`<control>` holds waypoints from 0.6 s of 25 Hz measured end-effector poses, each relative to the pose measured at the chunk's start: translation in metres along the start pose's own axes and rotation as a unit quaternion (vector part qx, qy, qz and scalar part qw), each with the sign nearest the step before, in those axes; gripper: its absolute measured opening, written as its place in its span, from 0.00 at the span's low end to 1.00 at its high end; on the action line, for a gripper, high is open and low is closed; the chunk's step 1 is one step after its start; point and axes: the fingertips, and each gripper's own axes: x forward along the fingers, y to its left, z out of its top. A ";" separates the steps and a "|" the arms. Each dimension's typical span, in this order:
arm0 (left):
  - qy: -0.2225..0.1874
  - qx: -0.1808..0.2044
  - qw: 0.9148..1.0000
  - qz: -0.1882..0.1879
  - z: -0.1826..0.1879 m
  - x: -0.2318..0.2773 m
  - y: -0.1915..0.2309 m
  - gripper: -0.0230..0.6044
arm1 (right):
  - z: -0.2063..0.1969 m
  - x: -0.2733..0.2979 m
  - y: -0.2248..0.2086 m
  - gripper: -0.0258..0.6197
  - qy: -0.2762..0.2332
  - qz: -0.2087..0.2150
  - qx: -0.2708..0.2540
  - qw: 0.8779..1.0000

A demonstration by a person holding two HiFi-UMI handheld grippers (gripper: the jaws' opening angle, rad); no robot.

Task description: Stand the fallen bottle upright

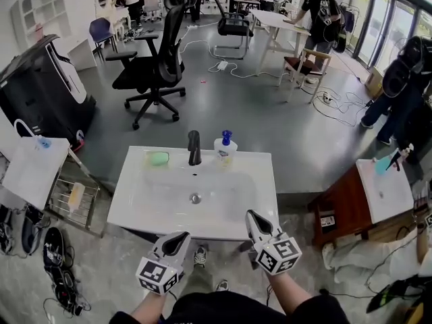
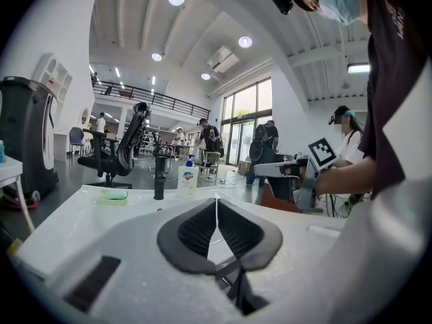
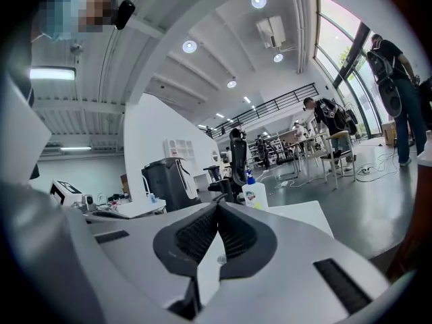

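- We see a white washbasin [image 1: 135, 201] with a round drain [image 1: 196, 198] in its bowl.
- A black faucet [image 1: 194, 148] stands upright at its far rim, and a green soap bar [image 1: 159, 158] lies just left of it.
- Beyond the basin, a black office chair [image 1: 154, 63] stands on the grey floor [image 1: 270, 127], with a black machine [image 1: 40, 90] off to its left.
- At the right we find a brown wooden cabinet [image 1: 344, 208] bearing a second white basin [image 1: 385, 191].
- A wire rack [image 1: 71, 201] and dark shoes [image 1: 54, 248] sit at the left.

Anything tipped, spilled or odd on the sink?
Nothing stands out. The white soap bottle with a blue pump stands upright beside the black tap on the white sink; the green soap bar lies flat.
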 end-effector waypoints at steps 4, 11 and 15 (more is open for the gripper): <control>-0.004 0.003 1.000 0.001 -0.002 -0.006 -0.011 0.07 | -0.009 -0.013 0.005 0.04 0.007 0.003 0.004 1.000; 0.000 0.003 1.000 0.004 -0.011 -0.016 -0.024 0.07 | -0.029 -0.032 0.011 0.04 0.025 0.004 0.012 1.000; 0.002 0.000 1.000 0.004 -0.017 -0.021 -0.029 0.07 | -0.042 -0.042 0.011 0.04 0.038 -0.003 0.017 0.999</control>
